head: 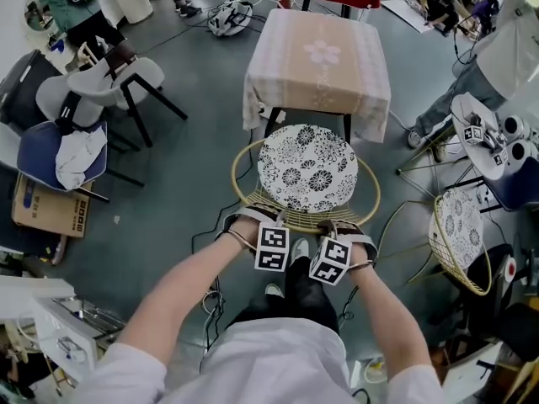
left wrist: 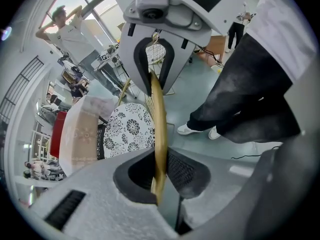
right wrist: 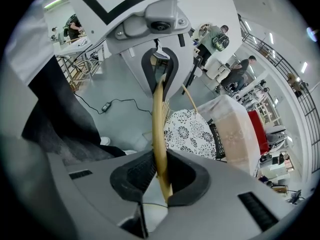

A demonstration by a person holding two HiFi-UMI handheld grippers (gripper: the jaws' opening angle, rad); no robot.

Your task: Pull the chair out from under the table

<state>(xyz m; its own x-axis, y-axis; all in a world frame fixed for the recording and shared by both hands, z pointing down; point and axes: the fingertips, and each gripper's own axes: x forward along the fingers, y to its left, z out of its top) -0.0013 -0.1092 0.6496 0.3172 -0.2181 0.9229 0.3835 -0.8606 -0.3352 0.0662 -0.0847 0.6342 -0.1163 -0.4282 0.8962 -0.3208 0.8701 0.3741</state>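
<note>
head view, chair: chair [head: 307,171] sits on near side of table [head: 318,53]. Patterned seat mostly clear of it, far edge right at table's cloth hem. Can't tell if any overlap is left.
head view, grippers: L gripper [head: 274,219] & R gripper [head: 330,227] side by side on back rim [head: 301,219], the chair side farthest from table. Jaw state not readable here.
head view, risk: both holds close together mid-rim, so chair may yaw, or tip back if the pull goes up rather than level away from table.
head view, only here: whole layout. Also 2nd chair [head: 459,234] off to one side of table, near the path.
left gripper view, L gripper: closed on the gold back rim, pads pressing both sides.
left gripper view, risk: rim thin, round, smooth, so a jerk could slide it thru the pads.
left gripper view, only here: pad contact. Person's shoes [left wrist: 189,129] are on chair's side away from table, so legs could hit feet.
right gripper view, R gripper: clamped on same rim, which sits a bit slanted betw pads.
right gripper view, risk: slanted seat means weaker hold. If one side slips, chair swings.
right gripper view, only here: floor cable [right wrist: 106,106] away from table, which could snag a leg.
</note>
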